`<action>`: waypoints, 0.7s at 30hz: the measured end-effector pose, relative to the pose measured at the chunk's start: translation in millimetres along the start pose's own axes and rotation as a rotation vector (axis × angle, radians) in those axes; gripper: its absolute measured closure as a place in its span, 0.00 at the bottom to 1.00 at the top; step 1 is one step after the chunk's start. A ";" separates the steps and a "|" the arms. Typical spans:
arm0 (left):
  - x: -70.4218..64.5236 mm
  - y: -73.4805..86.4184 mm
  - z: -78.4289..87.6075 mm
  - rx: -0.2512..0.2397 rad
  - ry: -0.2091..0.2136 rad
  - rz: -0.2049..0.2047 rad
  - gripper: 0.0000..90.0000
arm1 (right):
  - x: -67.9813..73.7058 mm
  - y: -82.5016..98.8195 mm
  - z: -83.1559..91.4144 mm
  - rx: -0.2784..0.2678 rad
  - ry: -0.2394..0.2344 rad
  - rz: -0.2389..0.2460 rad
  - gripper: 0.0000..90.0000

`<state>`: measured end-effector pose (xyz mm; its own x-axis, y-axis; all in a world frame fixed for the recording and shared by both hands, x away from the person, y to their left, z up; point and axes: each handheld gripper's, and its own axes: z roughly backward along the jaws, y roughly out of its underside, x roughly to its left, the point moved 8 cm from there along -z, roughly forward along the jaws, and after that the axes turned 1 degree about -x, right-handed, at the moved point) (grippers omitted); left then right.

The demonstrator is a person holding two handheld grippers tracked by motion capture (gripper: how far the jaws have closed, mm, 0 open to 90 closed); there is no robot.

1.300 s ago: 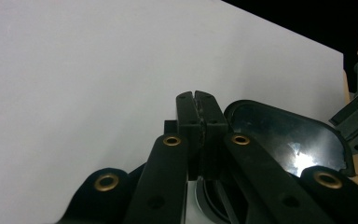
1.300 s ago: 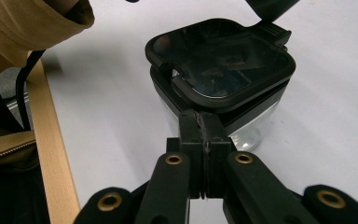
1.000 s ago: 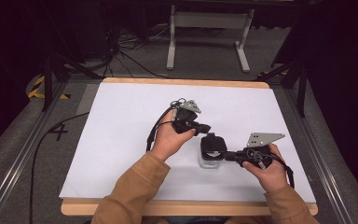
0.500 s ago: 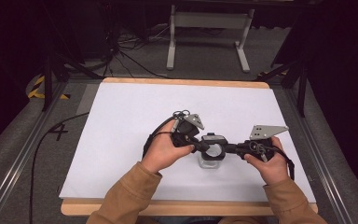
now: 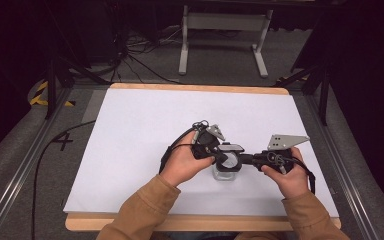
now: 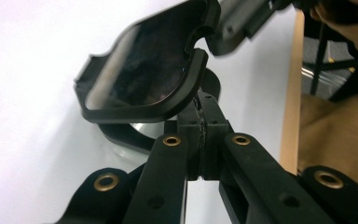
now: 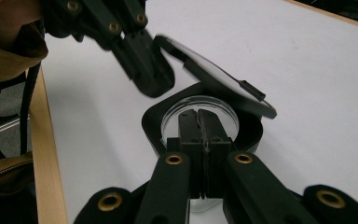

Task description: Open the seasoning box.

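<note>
1. From my remote seat this reads as a lab or recording studio, not a home: the surroundings are dark and bare.
2. The worktop point(image 5: 130, 150) is a wooden board under a plain white sheet, set between metal rails point(image 5: 25, 165).
3. Black cables point(image 5: 130, 55) sprawl over grey carpet behind it, beside a grey metal stand point(image 5: 222, 35).
4. Yellow-black hazard tape point(image 5: 42, 95) marks the floor (left of the worktop), near a frame leg.

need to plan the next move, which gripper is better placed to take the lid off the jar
Left. The left gripper has its jaws shut on the edge of the black lid, already tilted up off the clear jar. The right gripper pinches the jar's black collar, steadying it.
</note>
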<state>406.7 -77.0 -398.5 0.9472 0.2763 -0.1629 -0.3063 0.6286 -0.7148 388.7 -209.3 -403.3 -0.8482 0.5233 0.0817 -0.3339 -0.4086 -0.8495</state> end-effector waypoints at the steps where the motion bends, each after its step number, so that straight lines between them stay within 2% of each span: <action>1: 1.2 -2.2 0.4 -0.019 -0.009 0.000 1.00 | 0.5 1.4 -0.8 0.006 -0.001 0.001 1.00; 4: 5.4 -6.9 3.1 -0.055 -0.023 -0.001 1.00 | 2.4 7.8 -5.0 0.033 -0.001 0.000 1.00; 8: 10.3 -12.1 6.6 -0.094 -0.030 0.013 1.00 | 4.8 14.5 -10.0 0.058 0.001 0.003 1.00; 9: 11.5 -14.3 7.1 -0.116 -0.031 0.025 1.00 | 5.3 15.6 -10.3 0.064 0.003 0.001 1.00; 15: 19.7 -19.7 10.2 -0.156 -0.048 0.031 1.00 | 6.0 17.5 -10.0 0.044 0.018 0.003 1.00; 17: 23.9 -22.1 9.4 -0.183 -0.067 0.034 0.99 | 6.8 17.9 -9.9 0.042 0.026 0.008 1.00; 21: 30.2 -23.3 8.4 -0.199 -0.098 0.036 1.00 | 8.0 18.3 -9.8 0.036 0.037 0.018 1.00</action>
<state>441.7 -77.2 -381.0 0.9192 0.3713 -0.1314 -0.3061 0.4635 -0.8316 379.9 -205.3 -423.3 -0.8387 0.5426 0.0464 -0.3336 -0.4446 -0.8313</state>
